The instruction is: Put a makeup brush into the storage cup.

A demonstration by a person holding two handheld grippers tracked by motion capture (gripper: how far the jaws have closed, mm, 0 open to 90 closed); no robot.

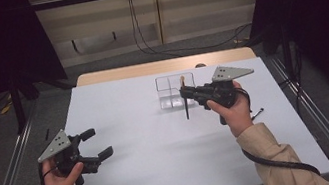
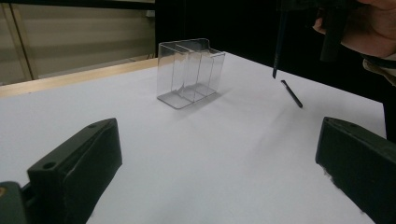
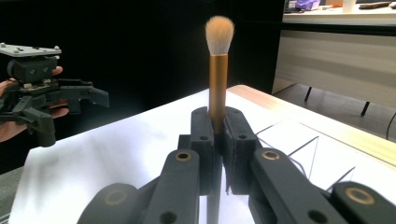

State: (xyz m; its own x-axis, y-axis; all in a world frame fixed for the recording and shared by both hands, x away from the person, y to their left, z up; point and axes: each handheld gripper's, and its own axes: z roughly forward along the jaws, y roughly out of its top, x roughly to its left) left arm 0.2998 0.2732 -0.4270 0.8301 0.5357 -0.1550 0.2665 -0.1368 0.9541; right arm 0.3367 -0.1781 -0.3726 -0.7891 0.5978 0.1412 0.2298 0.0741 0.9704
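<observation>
Over the white table (image 1: 162,148), right gripper (image 1: 185,94) clamps an upright makeup brush (image 3: 218,84); left gripper (image 1: 97,144) rests wide open

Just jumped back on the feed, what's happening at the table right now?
A person works with two handheld grippers. The right gripper is shut on a makeup brush, held upright with bristles up, above the white table beside the clear divided organizer. The left gripper is open and holds nothing, off to the near left. A thin dark pencil-like stick lies on the table to the right.
</observation>
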